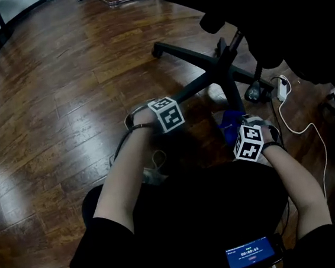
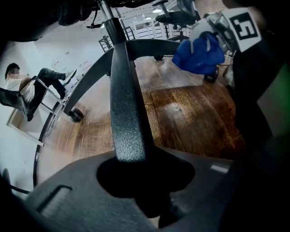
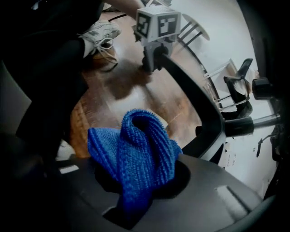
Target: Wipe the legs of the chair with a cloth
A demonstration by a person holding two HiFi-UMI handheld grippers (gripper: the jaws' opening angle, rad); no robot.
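Clamping the black leg (image 2: 126,104) near its outer end, left tool (image 2: 138,170) steadies the chair (image 1: 223,65); right tool (image 3: 136,186) is pinched on a bunched blue cloth (image 3: 136,149), held near the base, off the floor (image 1: 64,111). Cloth looks soft, light, floppy: best gripped by a thick fold. Leg looks stiff and rough-coated, and the casters (image 2: 74,115) may roll

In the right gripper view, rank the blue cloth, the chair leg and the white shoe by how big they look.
1. blue cloth: largest, though it sits nearest the camera, which inflates it.
2. chair leg
3. white shoe: smallest
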